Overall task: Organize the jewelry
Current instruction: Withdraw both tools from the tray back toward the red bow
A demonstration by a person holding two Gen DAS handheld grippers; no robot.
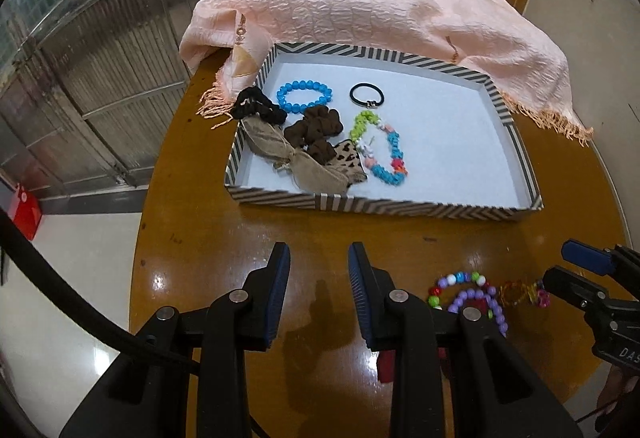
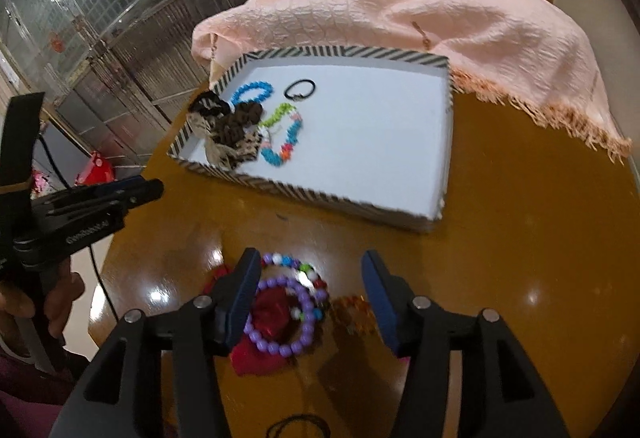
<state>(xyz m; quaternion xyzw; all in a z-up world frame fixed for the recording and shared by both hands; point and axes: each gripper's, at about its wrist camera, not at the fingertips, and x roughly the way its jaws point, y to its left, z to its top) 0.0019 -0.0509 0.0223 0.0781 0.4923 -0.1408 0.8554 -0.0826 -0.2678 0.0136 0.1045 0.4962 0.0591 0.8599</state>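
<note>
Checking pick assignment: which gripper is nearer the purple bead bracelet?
Right. The right gripper is open directly over the purple bead bracelet; the left gripper, also open, sits to the bracelet's left over bare table.

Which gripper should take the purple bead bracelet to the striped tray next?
Right. The right gripper is open directly over the purple bead bracelet. The left gripper, also open, faces bare table beside it, short of the striped tray.

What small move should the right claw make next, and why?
Probably lower the right claw and close it on the purple bead bracelet. Its jaws are open above the bracelet, which lies on the table outside the striped tray, while other pieces are already in the tray. The left claw is open over bare table.
</note>
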